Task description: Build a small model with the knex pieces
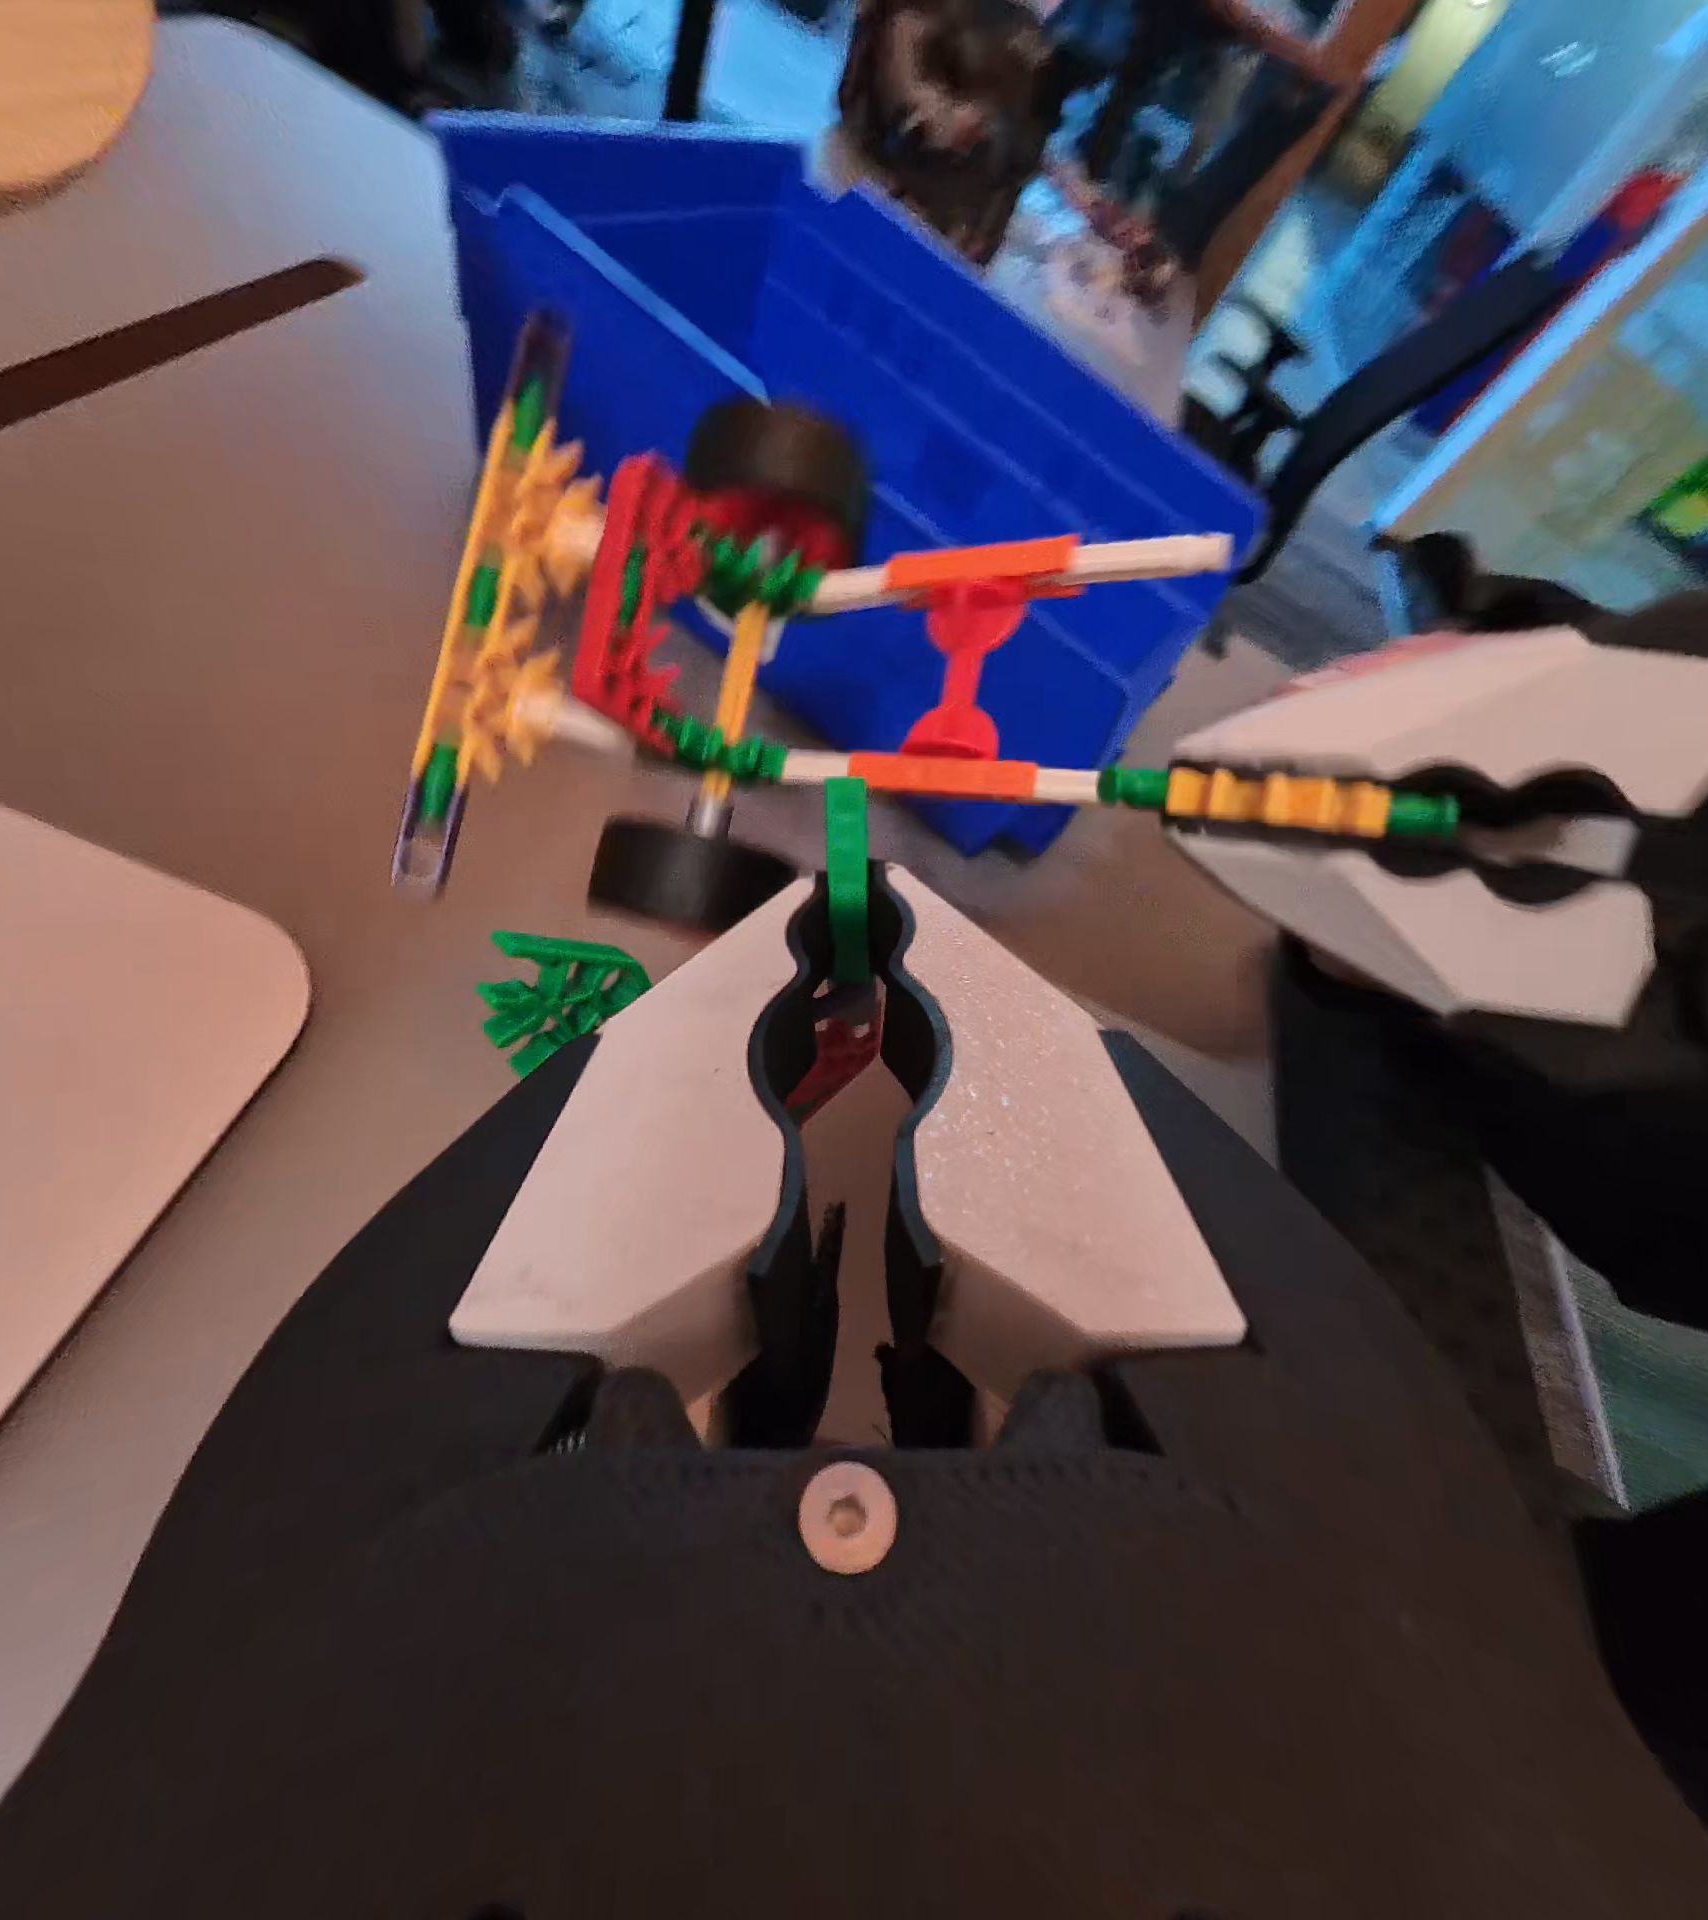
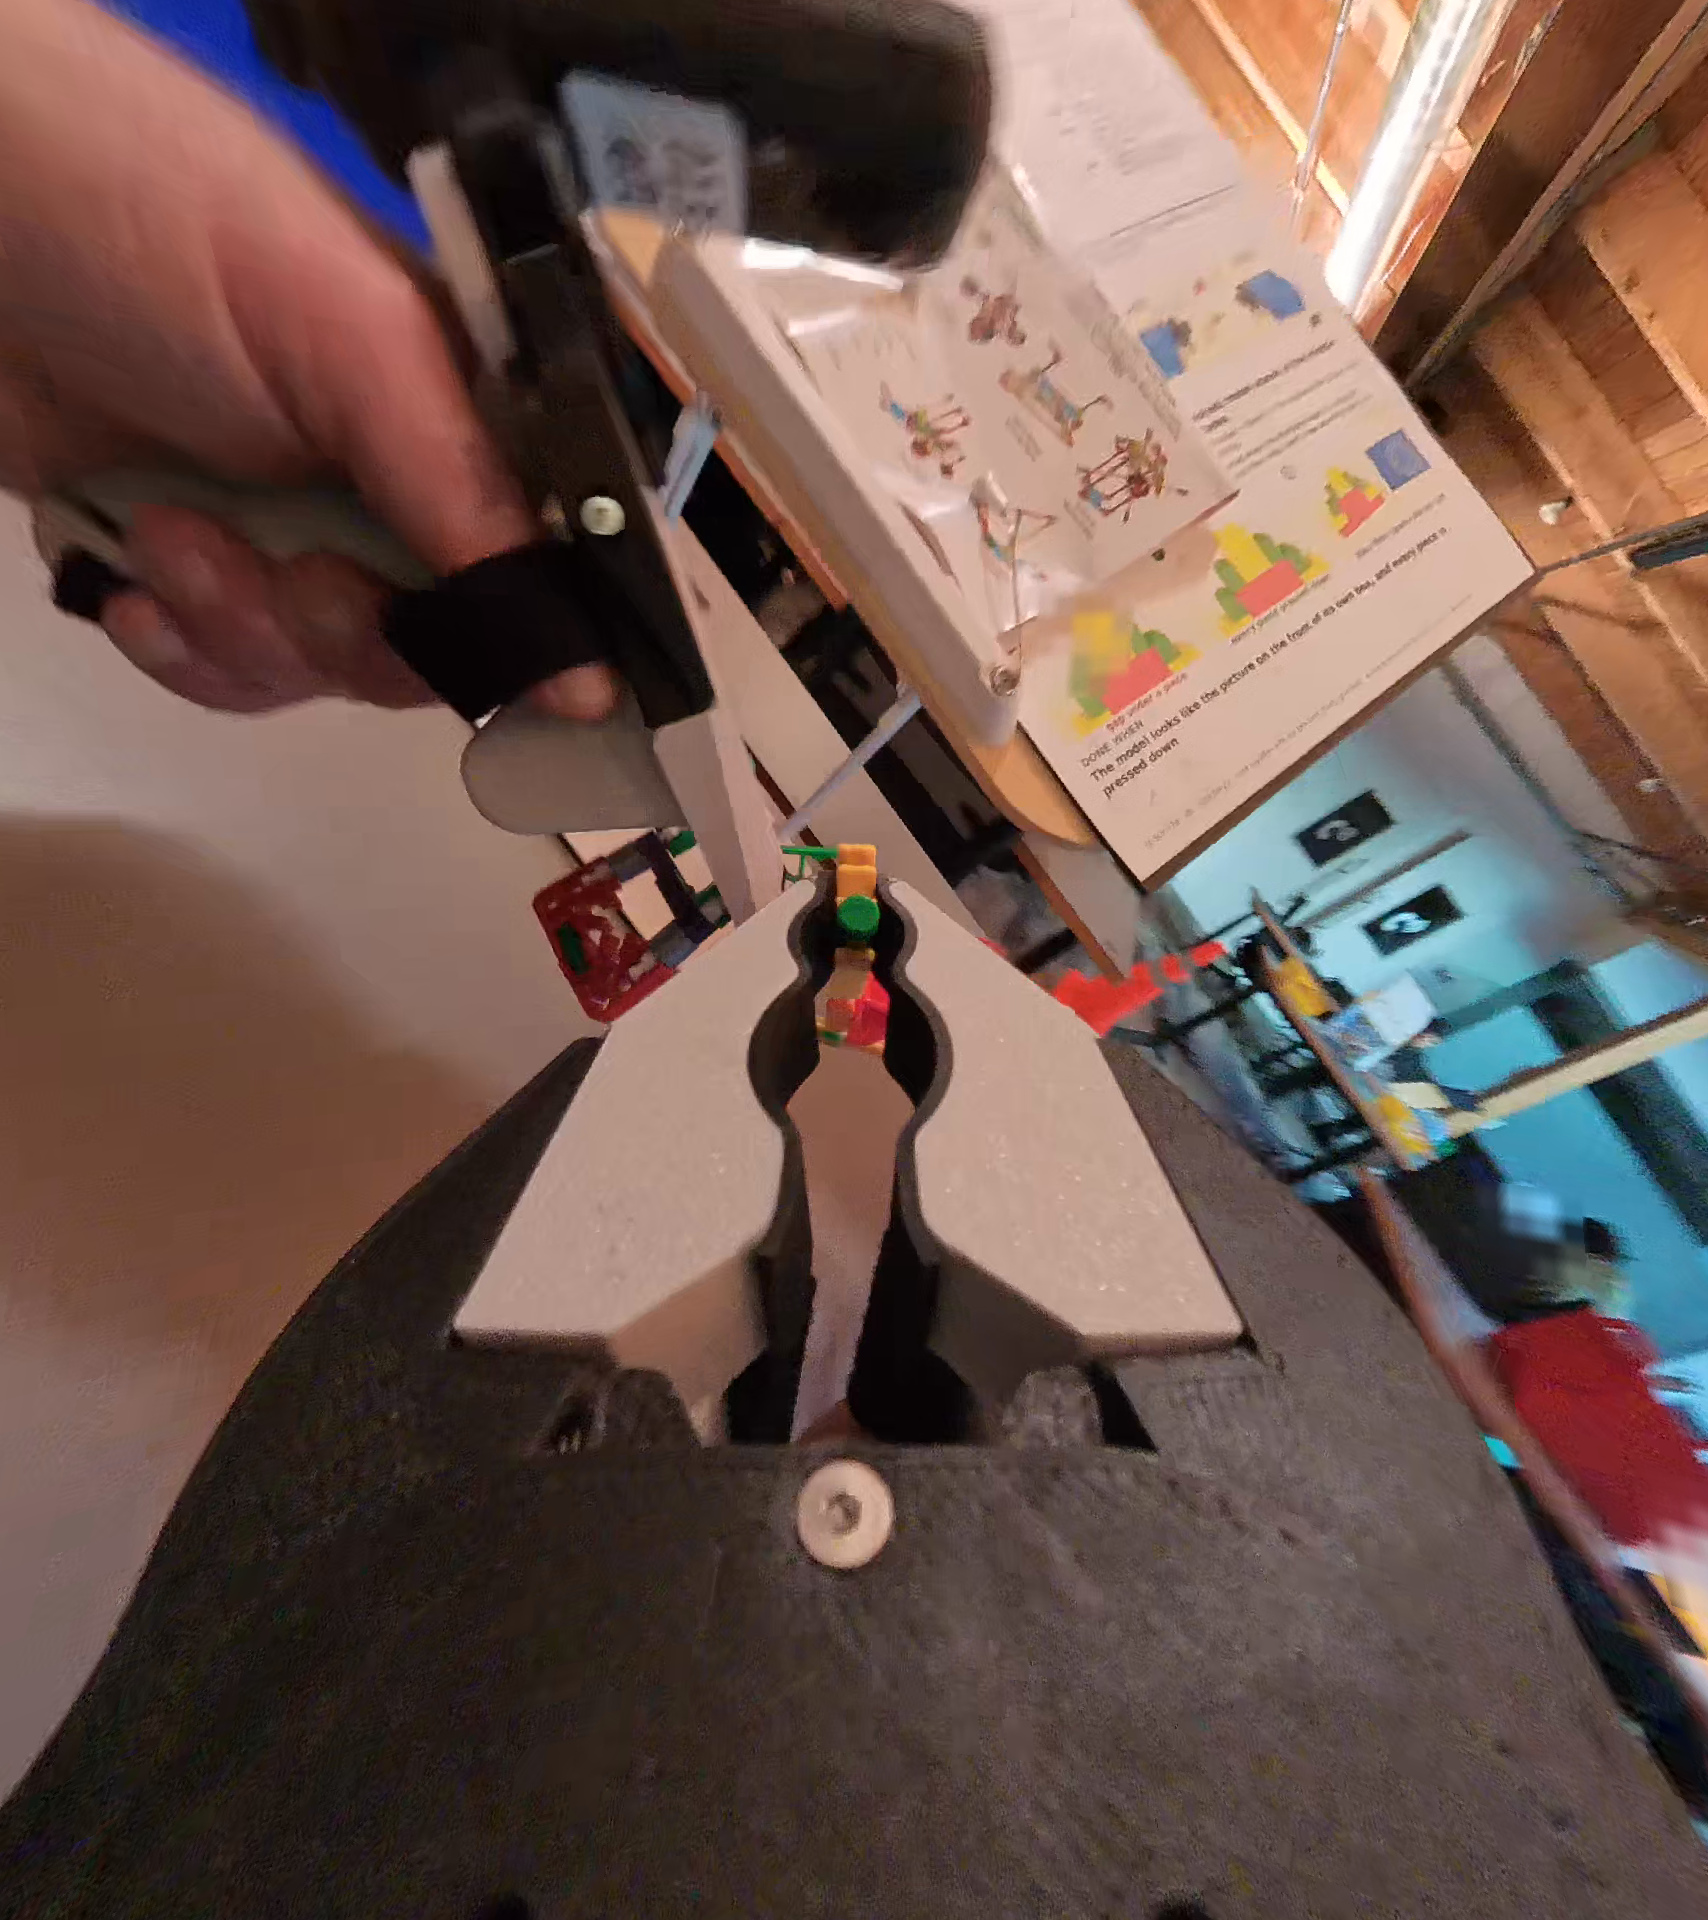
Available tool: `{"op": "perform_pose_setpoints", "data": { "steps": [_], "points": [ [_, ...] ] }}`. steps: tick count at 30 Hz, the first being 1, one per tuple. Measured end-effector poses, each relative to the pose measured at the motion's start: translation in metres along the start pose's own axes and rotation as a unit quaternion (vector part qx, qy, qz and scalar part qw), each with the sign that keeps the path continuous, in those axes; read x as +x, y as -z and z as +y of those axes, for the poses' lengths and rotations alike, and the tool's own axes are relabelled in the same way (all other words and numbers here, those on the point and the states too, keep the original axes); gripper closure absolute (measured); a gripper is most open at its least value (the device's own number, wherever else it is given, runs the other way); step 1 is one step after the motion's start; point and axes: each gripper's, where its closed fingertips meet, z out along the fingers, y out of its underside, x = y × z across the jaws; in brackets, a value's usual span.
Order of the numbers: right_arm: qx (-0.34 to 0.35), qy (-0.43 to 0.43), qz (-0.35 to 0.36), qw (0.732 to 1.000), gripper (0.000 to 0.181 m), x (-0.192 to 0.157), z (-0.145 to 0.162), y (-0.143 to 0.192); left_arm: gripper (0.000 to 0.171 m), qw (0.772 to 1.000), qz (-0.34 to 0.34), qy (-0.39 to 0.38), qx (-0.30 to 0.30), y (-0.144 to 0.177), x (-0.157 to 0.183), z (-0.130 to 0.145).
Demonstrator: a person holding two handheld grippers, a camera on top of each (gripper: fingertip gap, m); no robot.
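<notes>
Toy model (image 1: 725, 623), mid-frame above the table (image 1: 206, 520): right tongs (image 1: 1432, 821) clamp its yellow-green rod end; left tongs (image 1: 848, 935) pinch a green connector (image 1: 845, 873) under the rod. Steady grips matter.

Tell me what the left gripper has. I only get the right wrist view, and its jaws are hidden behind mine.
Observer: The left gripper is shut on a green piece that reaches up to the rod you are clamping.
Operator: Anything loose near it?
Observer: A green connector lies on the table, just left of its jaws.
Operator: What is at the model's far end?
Observer: Two black wheels, with a blue bin behind them.
</notes>
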Motion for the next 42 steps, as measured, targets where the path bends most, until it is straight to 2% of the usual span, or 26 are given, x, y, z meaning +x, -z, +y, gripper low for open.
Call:
{"op": "perform_pose_setpoints", "data": {
  "steps": [2, 3, 4, 6, 9, 14, 15, 17, 19, 24, 28, 31, 33, 35, 37, 41, 42],
  "points": [
    [0.025, -0.067, -0.031, 0.997, 0.178, 0.005, -0.003, 0.004, 0.168, 0.999, 0.009, -0.039, -0.007, 0.009, 0.005, -0.002],
    [0.037, -0.094, -0.044, 0.994, 0.178, 0.008, -0.003, 0.006, 0.168, 0.998, 0.034, -0.058, -0.021, 0.012, 0.015, -0.001],
    [0.047, -0.118, -0.054, 0.99, 0.178, 0.012, -0.003, 0.008, 0.167, 0.996, 0.061, -0.064, -0.031, 0.016, 0.024, 0.001],
    [0.07, -0.178, -0.091, 0.977, 0.177, 0.014, -0.005, 0.011, 0.168, 0.993, 0.069, -0.076, -0.053, 0.02, 0.025, 0.006],
    [0.082, -0.245, -0.133, 0.957, 0.178, 0.016, 0.001, 0.013, 0.168, 0.987, 0.105, -0.064, -0.101, 0.025, 0.028, 0.025],
    [0.109, -0.314, -0.162, 0.929, 0.178, 0.025, 0.005, 0.018, 0.168, 0.965, 0.16, -0.057, -0.202, 0.032, 0.028, 0.073],
    [0.112, -0.324, -0.169, 0.924, 0.178, 0.025, 0.006, 0.018, 0.168, 0.962, 0.153, -0.061, -0.219, 0.031, 0.024, 0.082],
    [0.112, -0.334, -0.181, 0.918, 0.178, 0.023, 0.009, 0.017, 0.161, 0.962, 0.087, -0.072, -0.249, 0.025, -0.001, 0.093],
    [0.106, -0.334, -0.186, 0.918, 0.178, 0.02, 0.012, 0.015, 0.145, 0.958, 0.067, -0.083, -0.267, 0.025, -0.009, 0.101],
    [0.118, -0.354, -0.199, 0.906, 0.178, 0.019, 0.009, 0.016, 0.104, 0.96, -0.011, -0.114, -0.257, 0.04, -0.035, 0.085],
    [0.13, -0.38, -0.208, 0.892, 0.178, 0.021, 0.007, 0.016, 0.096, 0.969, -0.007, -0.188, -0.163, 0.046, -0.005, 0.037],
    [0.135, -0.383, -0.224, 0.886, 0.178, 0.015, 0.001, 0.015, 0.101, 0.962, 0.006, -0.255, -0.097, 0.029, 0.033, 0.012],
    [0.143, -0.385, -0.239, 0.88, 0.178, 0.011, -0.004, 0.017, 0.111, 0.957, -0.013, -0.281, -0.065, 0.015, 0.042, 0.002],
    [0.158, -0.393, -0.254, 0.87, 0.178, 0.009, -0.011, 0.02, 0.117, 0.959, 0.005, -0.277, -0.055, 0.002, 0.052, 0.003],
    [0.168, -0.398, -0.268, 0.861, 0.178, 0.007, -0.017, 0.022, 0.134, 0.962, 0.018, -0.265, -0.055, -0.006, 0.054, 0.008],
    [0.17, -0.398, -0.278, 0.857, 0.178, 0.005, -0.019, 0.023, 0.154, 0.97, 0.084, -0.223, -0.049, -0.009, 0.066, 0.014],
    [0.168, -0.396, -0.278, 0.859, 0.178, 0.004, -0.018, 0.023, 0.154, 0.97, 0.088, -0.219, -0.05, -0.009, 0.066, 0.014]
  ]
}}
